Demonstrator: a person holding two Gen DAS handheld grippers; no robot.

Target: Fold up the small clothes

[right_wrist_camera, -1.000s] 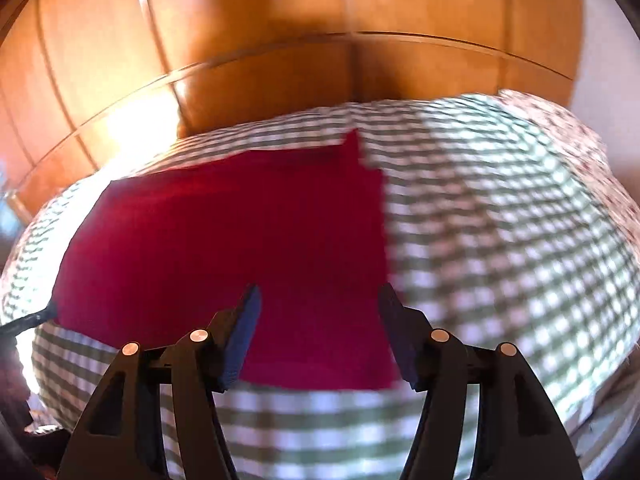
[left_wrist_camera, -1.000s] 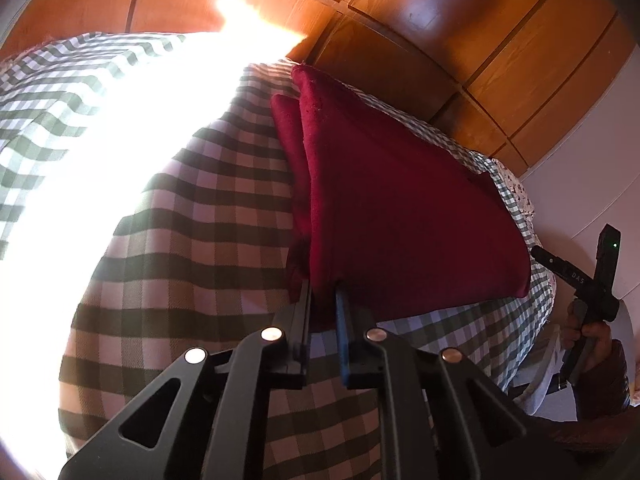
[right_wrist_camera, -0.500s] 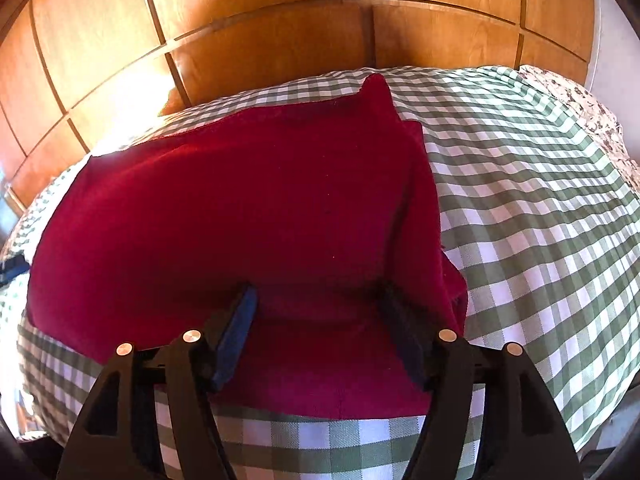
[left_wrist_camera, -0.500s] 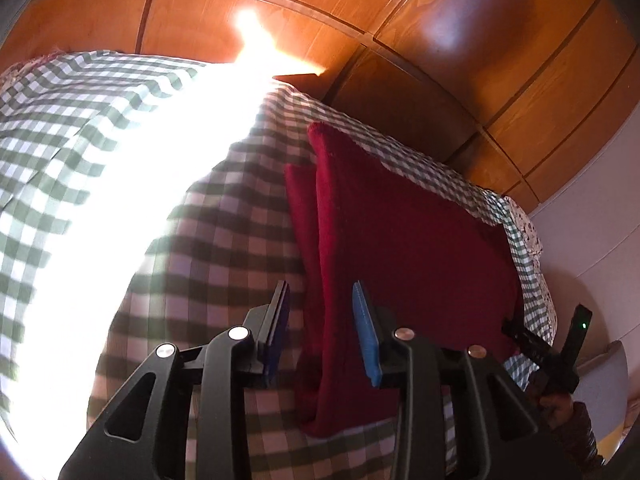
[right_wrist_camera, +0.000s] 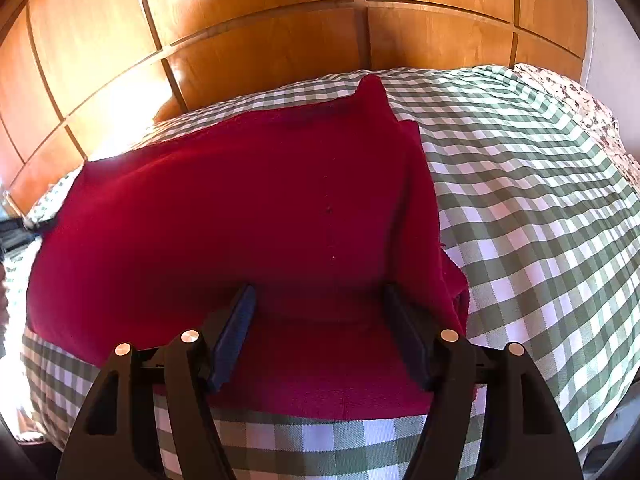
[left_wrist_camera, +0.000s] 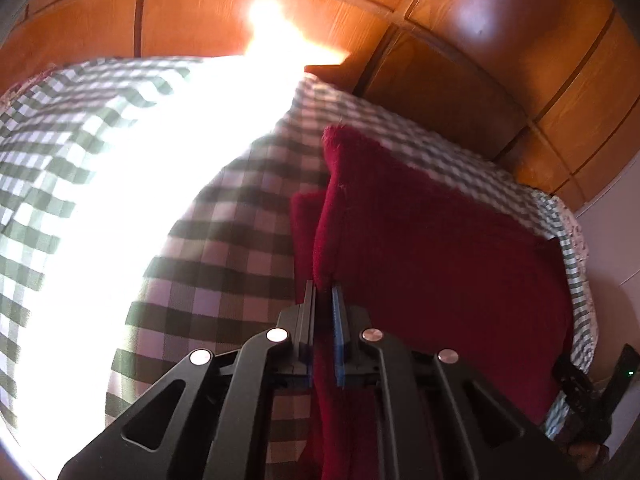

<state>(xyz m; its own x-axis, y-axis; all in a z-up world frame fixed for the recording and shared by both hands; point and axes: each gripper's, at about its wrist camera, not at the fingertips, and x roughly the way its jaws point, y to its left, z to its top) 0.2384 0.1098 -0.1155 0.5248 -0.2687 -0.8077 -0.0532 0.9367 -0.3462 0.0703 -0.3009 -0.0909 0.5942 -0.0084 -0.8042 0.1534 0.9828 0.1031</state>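
A dark red garment (right_wrist_camera: 240, 216) lies spread on the green-and-white checked bedcover (right_wrist_camera: 520, 208), with a folded edge along its right side. It also shows in the left wrist view (left_wrist_camera: 440, 248). My left gripper (left_wrist_camera: 323, 292) is shut on the near edge of the red garment, and cloth hangs between its fingers. My right gripper (right_wrist_camera: 318, 300) is open and low over the garment's near edge, with one finger on either side of a bare stretch of cloth. The right gripper also shows at the far right of the left wrist view (left_wrist_camera: 592, 384).
A wooden panelled headboard (right_wrist_camera: 280, 40) runs behind the bed. Strong sunlight washes out the left part of the checked bedcover (left_wrist_camera: 120, 200) in the left wrist view. A floral pillow (right_wrist_camera: 576, 96) lies at the far right. The bed's front edge is just below my grippers.
My left gripper opened half a second ago and has now shut on the garment's edge again. My right gripper moved in low over the garment and stays open.
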